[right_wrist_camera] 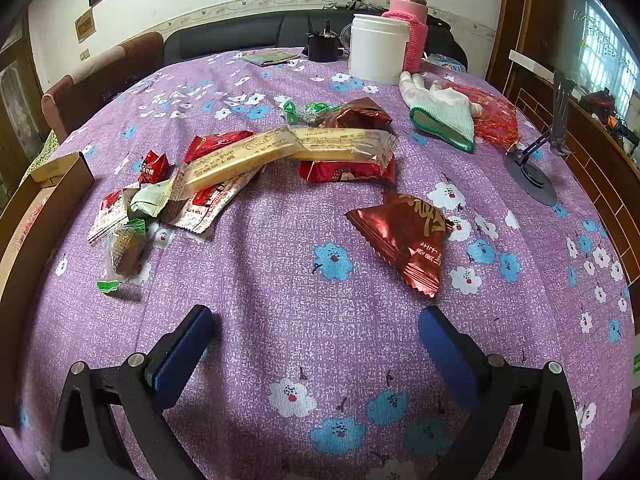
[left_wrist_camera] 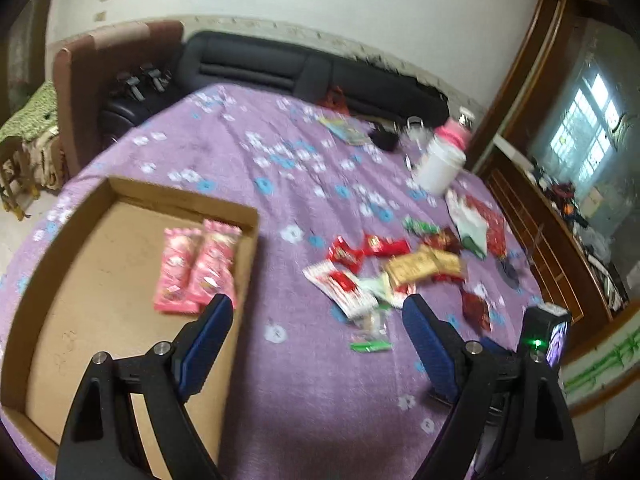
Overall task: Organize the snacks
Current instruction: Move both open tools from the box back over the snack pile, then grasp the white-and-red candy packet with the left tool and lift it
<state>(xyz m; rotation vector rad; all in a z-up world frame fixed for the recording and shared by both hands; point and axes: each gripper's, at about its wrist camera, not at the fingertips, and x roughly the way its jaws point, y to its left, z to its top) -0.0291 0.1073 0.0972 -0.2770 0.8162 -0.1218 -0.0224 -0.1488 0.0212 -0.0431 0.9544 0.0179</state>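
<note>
Lying open between both grippers and the snack pile: bare purple cloth (right_wrist_camera: 280, 264). Box (left_wrist_camera: 132, 196), cardboard, sitting at the table's left edge, its floor mostly free; two pink packs (left_wrist_camera: 196, 266) resting inside near its right wall. Snacks (right_wrist_camera: 224, 168), red, green and yellow wrappers, heaping mid-table; one red pack (right_wrist_camera: 404, 232) lying apart, nearest the right gripper (right_wrist_camera: 316, 320). White tub (right_wrist_camera: 378, 48), pink bottle (right_wrist_camera: 412, 28), glove (right_wrist_camera: 444, 114) and stand (right_wrist_camera: 532, 168) crowding the far right. Left gripper (left_wrist_camera: 318, 312) hovering beside the box, jaws wide, holding nothing. Right gripper: jaws wide, holding nothing.
</note>
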